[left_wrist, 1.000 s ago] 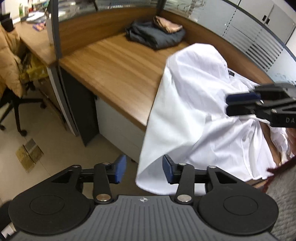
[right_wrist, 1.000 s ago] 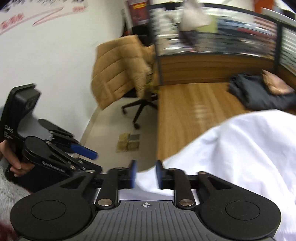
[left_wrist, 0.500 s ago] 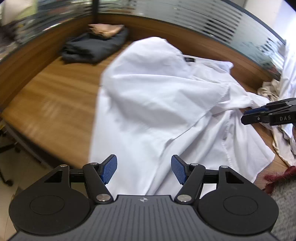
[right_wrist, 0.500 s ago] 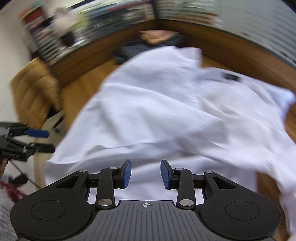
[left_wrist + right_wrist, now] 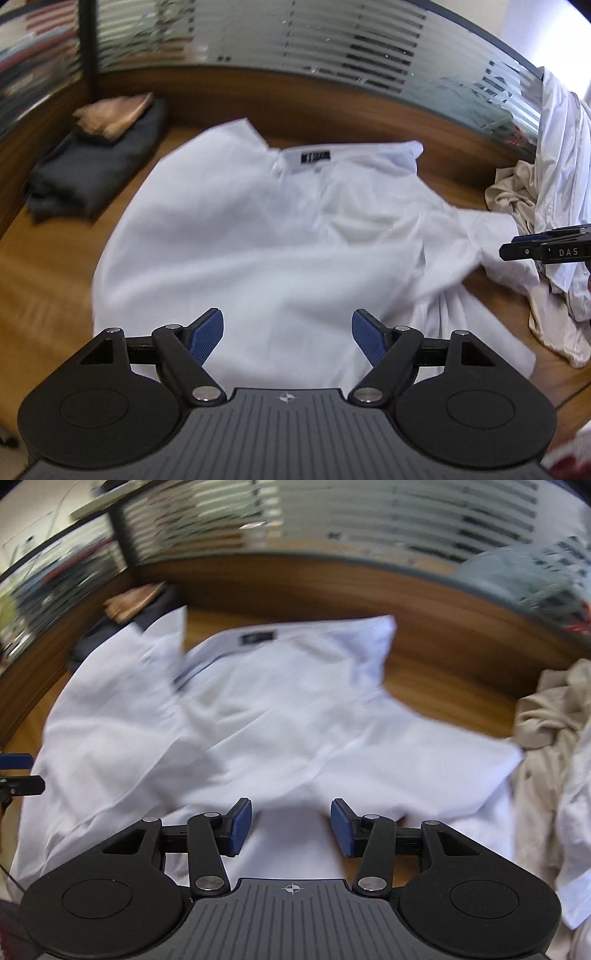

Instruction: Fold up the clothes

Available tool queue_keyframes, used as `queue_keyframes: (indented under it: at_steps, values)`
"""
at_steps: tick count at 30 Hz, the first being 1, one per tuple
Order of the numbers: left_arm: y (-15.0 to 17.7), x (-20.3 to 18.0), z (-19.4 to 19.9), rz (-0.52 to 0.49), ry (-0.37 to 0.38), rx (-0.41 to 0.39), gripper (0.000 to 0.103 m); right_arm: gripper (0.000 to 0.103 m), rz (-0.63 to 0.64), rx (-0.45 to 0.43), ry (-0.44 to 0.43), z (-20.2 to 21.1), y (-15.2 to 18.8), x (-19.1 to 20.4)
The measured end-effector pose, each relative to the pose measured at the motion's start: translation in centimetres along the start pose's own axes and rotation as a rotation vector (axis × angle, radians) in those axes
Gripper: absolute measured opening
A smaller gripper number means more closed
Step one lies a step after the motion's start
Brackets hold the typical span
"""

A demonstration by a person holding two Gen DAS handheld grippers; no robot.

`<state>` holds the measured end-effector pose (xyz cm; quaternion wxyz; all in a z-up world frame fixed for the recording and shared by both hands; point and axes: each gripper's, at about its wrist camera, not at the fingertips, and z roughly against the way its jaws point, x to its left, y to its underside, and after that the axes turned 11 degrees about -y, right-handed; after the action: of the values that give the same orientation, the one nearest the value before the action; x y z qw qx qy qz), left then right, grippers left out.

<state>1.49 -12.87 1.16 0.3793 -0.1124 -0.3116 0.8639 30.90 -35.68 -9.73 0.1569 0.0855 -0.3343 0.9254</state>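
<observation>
Wood surface (image 5: 55, 295) carries a limp, light white shirt (image 5: 258, 240) spread ahead of both opening, empty jaws, left gripper (image 5: 287, 332) and right gripper (image 5: 291, 825); pinch hem or sleeve edges.

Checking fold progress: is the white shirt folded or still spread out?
Spread out: the white shirt lies open across the desk, collar label showing.
</observation>
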Motion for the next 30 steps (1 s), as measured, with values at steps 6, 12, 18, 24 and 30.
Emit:
queue_keyframes:
  at_steps: [6, 12, 18, 24, 30]
  values:
    - [-7.3, -0.9, -4.3, -0.045, -0.006, -0.039, 0.083, 0.055, -0.039, -0.037, 0.068, -1.2, -3.2, -3.2]
    - [-14.0, -1.6, -9.0, -0.045, 0.005, -0.067, 0.084, 0.060, -0.037, -0.010, 0.074, -4.4, -6.9, -5.5]
    - [-17.9, -3.4, -14.5, -0.105, 0.027, -0.046, 0.084, 0.061, -0.021, 0.005, 0.073, -8.7, -10.9, -7.4]
    - [-20.1, -5.0, -20.1, -0.166, 0.008, 0.051, 0.084, 0.061, -0.011, -0.004, 0.099, -13.6, -14.6, -10.1]
    - [-20.9, -5.3, -22.9, -0.195, -0.009, 0.094, 0.083, 0.051, 0.039, 0.030, 0.081, -18.0, -16.1, -11.4]
